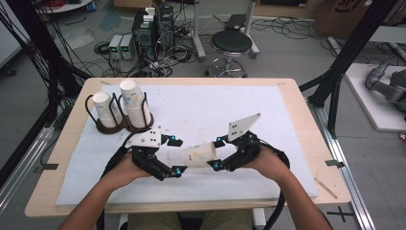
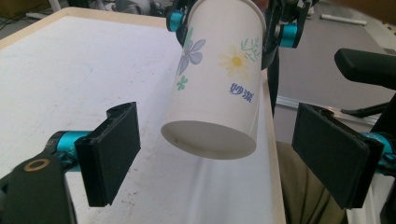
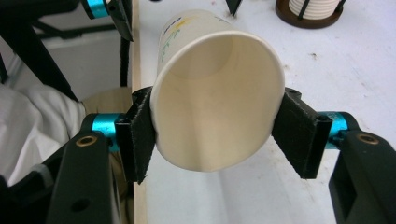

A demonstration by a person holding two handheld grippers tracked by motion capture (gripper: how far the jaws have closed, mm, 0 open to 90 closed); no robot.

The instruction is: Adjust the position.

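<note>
Because the right gripper [image 3: 212, 135] alone pinches the paper cup [image 1: 200, 155] by its soft rim at centre frame, it may buckle or slip; the left gripper [image 2: 233, 154] stands open around its base, touching nothing.

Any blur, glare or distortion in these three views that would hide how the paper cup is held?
High view: even light, soft and low in detail, so the cup between the left tongs and right tongs is small. Left gripper view: the cup is sharp, its print readable, edges bent by the wide lens. Right gripper view: the rim is crisp, the cup holder behind slightly soft; no glare.
</note>
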